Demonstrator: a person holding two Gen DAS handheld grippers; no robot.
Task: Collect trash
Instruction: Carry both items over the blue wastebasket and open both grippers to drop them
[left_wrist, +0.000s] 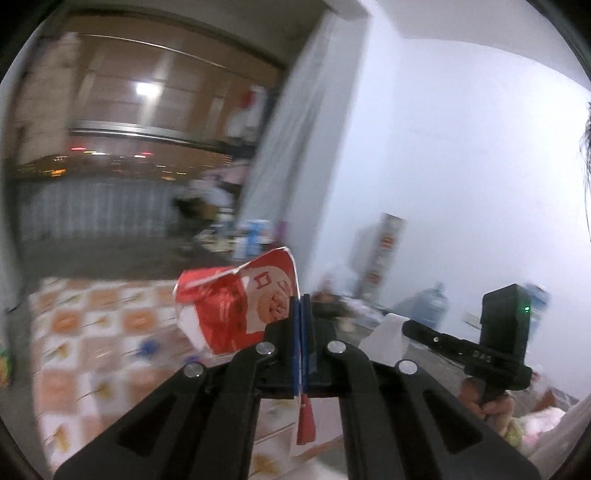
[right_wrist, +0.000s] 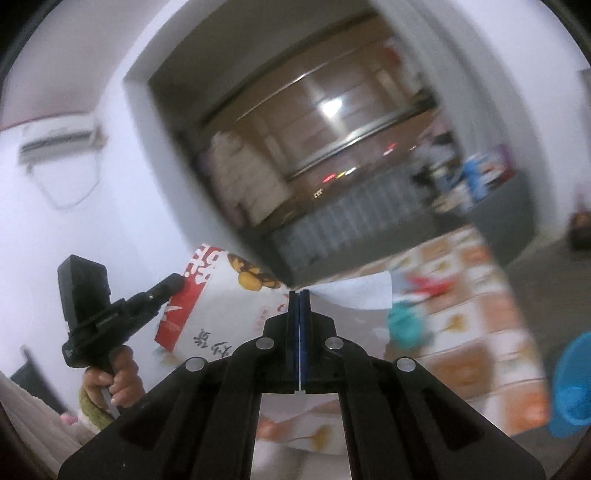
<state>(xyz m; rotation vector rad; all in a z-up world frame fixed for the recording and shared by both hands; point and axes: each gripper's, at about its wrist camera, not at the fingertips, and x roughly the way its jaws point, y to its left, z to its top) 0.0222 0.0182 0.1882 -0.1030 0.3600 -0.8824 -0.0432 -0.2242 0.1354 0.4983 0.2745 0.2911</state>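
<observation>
My left gripper (left_wrist: 302, 300) is shut on a crumpled red and white snack wrapper (left_wrist: 236, 306), held up in the air above a patterned floor mat (left_wrist: 96, 332). A strip of the wrapper hangs below the jaws. My right gripper (right_wrist: 299, 293) is shut on a sheet of white paper (right_wrist: 358, 293), also lifted off the floor. In the left wrist view the right gripper (left_wrist: 408, 326) shows at the right with the white paper (left_wrist: 388, 332) at its tip. The right wrist view shows the left gripper (right_wrist: 176, 283) with the wrapper (right_wrist: 218, 306), and a hand (right_wrist: 114, 384) on its handle.
An orange and white mat (right_wrist: 472, 325) covers the floor, with a teal item (right_wrist: 406, 326) and red scraps on it. A blue bin (right_wrist: 572, 387) stands at the right edge. White walls, a dark doorway (left_wrist: 147, 147), water jugs (left_wrist: 428, 302) and a wall air conditioner (right_wrist: 59, 136) surround.
</observation>
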